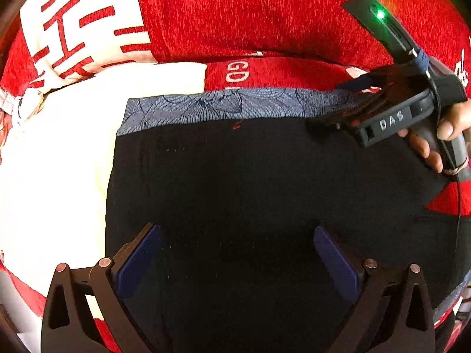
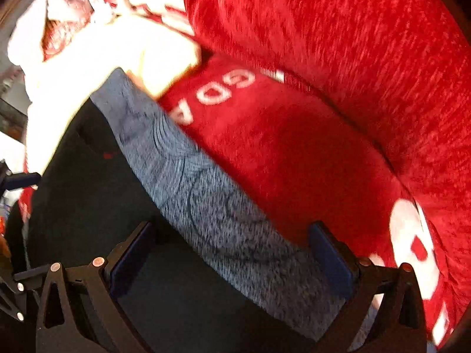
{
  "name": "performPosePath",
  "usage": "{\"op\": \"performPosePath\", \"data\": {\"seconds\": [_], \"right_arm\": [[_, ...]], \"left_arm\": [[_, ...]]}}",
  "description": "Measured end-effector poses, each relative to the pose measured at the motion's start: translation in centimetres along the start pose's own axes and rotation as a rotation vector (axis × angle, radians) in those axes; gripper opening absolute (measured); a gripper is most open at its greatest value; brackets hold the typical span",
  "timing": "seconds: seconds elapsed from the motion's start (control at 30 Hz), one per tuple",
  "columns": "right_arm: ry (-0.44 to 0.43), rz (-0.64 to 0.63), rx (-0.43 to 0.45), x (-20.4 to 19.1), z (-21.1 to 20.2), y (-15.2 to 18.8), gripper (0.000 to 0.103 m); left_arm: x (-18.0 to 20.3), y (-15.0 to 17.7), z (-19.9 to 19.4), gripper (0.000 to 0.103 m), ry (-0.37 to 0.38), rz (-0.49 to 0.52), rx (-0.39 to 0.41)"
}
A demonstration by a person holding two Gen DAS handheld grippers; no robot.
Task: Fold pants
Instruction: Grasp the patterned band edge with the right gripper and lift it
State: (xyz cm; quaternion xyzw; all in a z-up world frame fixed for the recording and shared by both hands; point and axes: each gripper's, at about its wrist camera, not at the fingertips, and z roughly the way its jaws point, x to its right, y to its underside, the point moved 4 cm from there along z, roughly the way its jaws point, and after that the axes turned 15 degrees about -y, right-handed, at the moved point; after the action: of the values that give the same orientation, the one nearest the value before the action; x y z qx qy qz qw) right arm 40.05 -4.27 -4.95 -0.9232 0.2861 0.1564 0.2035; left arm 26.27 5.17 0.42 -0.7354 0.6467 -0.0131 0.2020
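Black pants lie folded flat on a red blanket, with a grey-blue patterned band along their far edge. My left gripper is open, its blue pads wide apart just above the black cloth. My right gripper shows at the right in the left wrist view, at the right end of the band; its jaws are hard to read there. In the right wrist view the right gripper is open, with the patterned band running between its pads and the black pants to the left.
A red blanket with white lettering covers the surface and rises behind. A cream cloth lies bunched to the left of the pants, also in the right wrist view. A hand holds the right gripper's handle.
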Motion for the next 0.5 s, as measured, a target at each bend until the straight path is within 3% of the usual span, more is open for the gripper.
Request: {"op": "performPosePath", "data": {"seconds": [0.1,0.17,0.23,0.3,0.43,0.5], "right_arm": [[-0.021,-0.025,0.001,-0.8,-0.3,0.3,0.094],[-0.051,-0.049,-0.001,-1.7,-0.3,0.1,0.068],[-0.069,-0.066,-0.015,-2.9,-0.5,0.2,0.05],[-0.046,-0.08,-0.025,-3.6,-0.6,0.4,0.042],[0.037,-0.115,-0.001,-5.0,-1.7,0.6,0.016],[0.07,-0.138,0.032,-6.3,-3.0,1.2,0.016]], "left_arm": [[0.1,-0.4,0.3,0.103,0.004,-0.006,-0.001],[0.1,-0.4,0.5,0.103,0.004,-0.012,-0.003],[0.1,-0.3,0.5,0.103,0.003,-0.017,-0.004],[0.1,-0.1,0.4,0.103,0.003,-0.022,-0.005],[-0.3,0.0,0.2,0.103,0.016,-0.039,-0.005],[-0.9,-0.4,0.3,0.103,0.057,-0.077,-0.02]]}}
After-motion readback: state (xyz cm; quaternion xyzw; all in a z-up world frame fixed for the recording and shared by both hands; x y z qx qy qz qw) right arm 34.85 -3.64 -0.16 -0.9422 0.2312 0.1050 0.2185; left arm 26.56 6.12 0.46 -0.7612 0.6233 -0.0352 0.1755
